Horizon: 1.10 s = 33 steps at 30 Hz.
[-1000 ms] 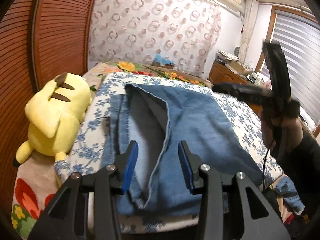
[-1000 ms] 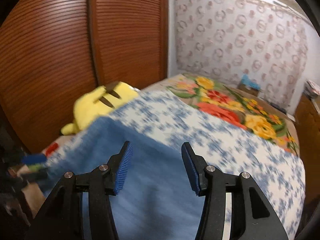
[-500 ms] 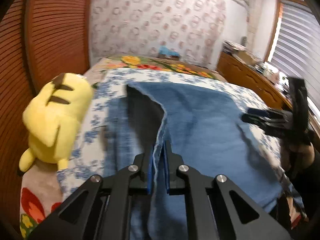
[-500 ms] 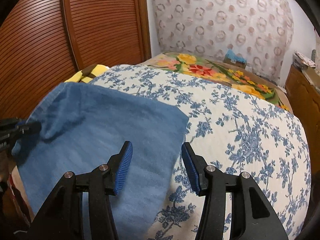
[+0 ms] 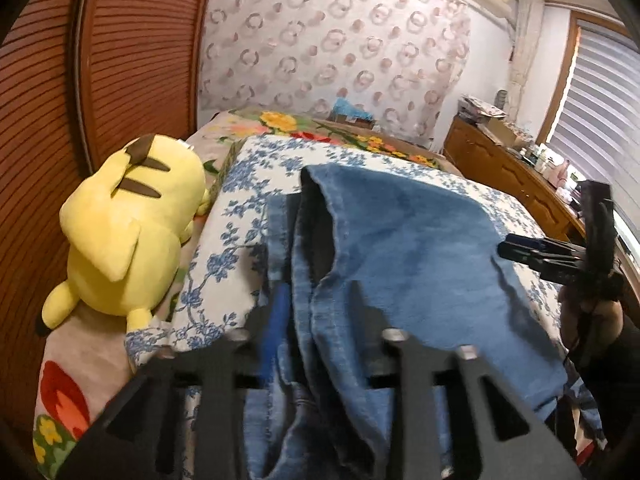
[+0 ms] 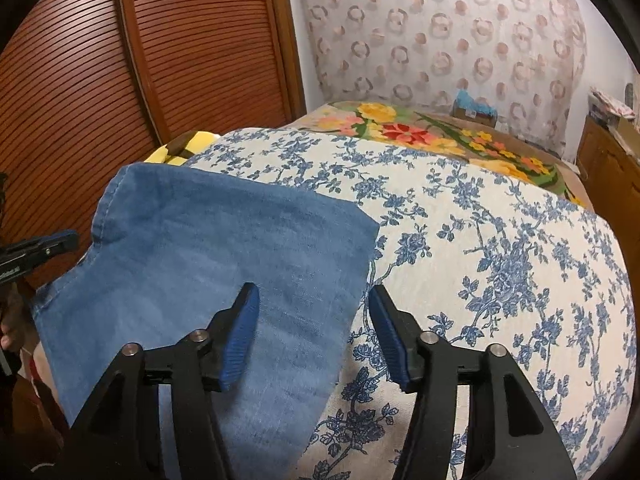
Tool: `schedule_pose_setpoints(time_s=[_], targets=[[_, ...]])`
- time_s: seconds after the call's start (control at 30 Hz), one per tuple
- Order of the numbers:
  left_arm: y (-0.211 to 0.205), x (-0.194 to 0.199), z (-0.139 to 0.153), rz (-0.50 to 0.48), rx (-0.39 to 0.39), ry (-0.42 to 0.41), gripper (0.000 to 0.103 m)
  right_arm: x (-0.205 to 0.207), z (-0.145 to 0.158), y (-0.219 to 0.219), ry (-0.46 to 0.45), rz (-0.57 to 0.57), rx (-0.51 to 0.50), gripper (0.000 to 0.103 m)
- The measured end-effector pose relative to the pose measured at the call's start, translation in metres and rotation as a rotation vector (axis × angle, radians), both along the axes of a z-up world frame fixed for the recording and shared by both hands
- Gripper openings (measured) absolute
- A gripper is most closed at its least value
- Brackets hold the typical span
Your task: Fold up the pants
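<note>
Blue jeans (image 5: 408,248) lie folded lengthwise on the blue-flowered bedcover (image 5: 240,216). In the left wrist view my left gripper (image 5: 320,312) straddles the near-left stacked denim edges. Its jaws are opening, and the fold stands loose between the fingers (image 5: 281,312). In the right wrist view the jeans (image 6: 208,256) fill the left half, and my right gripper (image 6: 314,336) hovers just above their right edge. Its jaws are opening with nothing pinched. Each view catches the other gripper: the right gripper (image 5: 520,250) at the jeans' far side, the left gripper (image 6: 48,242) at the left border.
A yellow plush toy (image 5: 128,232) lies left of the bedcover against brown slatted wardrobe doors (image 5: 132,64). A flowered blanket (image 6: 420,132) covers the bed's far end. A wooden dresser (image 5: 504,164) with clutter runs along the right, under a window blind.
The left gripper closed on the denim fold half a second ago and has now spread apart around it. The right gripper came down over the jeans' edge and widened slightly.
</note>
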State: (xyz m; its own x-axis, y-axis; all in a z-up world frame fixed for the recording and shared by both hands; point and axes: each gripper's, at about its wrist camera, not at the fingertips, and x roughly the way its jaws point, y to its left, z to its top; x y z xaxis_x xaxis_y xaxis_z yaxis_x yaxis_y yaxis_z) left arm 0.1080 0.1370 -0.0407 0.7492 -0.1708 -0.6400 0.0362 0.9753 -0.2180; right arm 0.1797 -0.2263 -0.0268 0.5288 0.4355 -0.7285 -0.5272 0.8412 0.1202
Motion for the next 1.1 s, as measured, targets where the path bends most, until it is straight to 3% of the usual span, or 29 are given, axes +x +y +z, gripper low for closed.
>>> schedule_pose_setpoints(time_s=[0.1, 0.7, 0.87, 1.1], targets=[[-0.008, -0.003, 0.004, -0.026, 0.024, -0.003, 0.063, 0.004, -0.005, -0.002, 0.027, -0.005, 0.009, 0.059], [-0.007, -0.003, -0.033, 0.019, 0.047, 0.107, 0.063, 0.016, -0.029, 0.009, 0.111, 0.011, 0.017, 0.059], [-0.001, -0.002, -0.043, 0.016, 0.007, 0.114, 0.063, 0.014, -0.030, 0.012, 0.106, 0.017, 0.004, 0.050], [0.004, -0.002, -0.046, 0.010, -0.022, 0.103, 0.063, 0.007, -0.029, 0.015, 0.073, 0.020, -0.007, 0.018]])
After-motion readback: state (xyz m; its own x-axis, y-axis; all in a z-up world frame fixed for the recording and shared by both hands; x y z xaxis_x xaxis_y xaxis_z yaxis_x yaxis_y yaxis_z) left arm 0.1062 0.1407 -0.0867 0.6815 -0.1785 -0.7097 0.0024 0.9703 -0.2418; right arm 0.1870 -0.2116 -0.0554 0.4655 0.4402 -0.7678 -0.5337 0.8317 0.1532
